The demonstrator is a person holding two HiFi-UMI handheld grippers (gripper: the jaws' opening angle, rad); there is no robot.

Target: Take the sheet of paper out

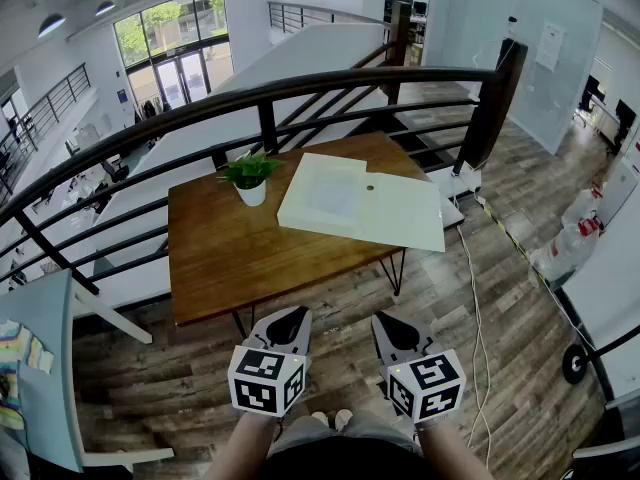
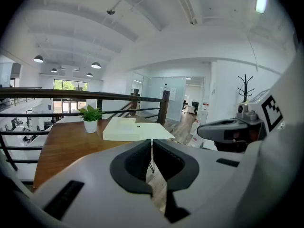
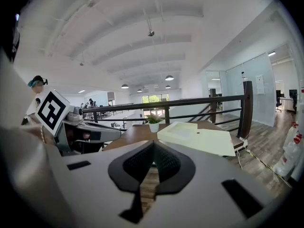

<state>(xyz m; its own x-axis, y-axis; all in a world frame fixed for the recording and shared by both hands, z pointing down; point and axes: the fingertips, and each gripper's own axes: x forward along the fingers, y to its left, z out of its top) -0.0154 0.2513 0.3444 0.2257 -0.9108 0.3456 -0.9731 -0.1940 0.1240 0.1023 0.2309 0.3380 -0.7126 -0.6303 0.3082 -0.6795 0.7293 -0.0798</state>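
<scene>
A pale, flat folder-like case [image 1: 360, 203] lies on the right half of the wooden table [image 1: 225, 258], with a thin flap spread towards me and a small dark button on top. No separate sheet of paper shows. The case also appears in the left gripper view [image 2: 130, 128] and the right gripper view [image 3: 199, 137]. Both grippers hang over the floor in front of the table, well short of the case. My left gripper [image 1: 290, 318] [image 2: 152, 144] is shut and empty. My right gripper [image 1: 393, 323] [image 3: 153, 146] is shut and empty too.
A small potted plant [image 1: 250, 176] stands on the table left of the case. A dark metal railing [image 1: 300, 88] runs behind the table. A cable [image 1: 470, 268] trails across the wooden floor at the right, and a light blue chair [image 1: 45, 368] stands at the left.
</scene>
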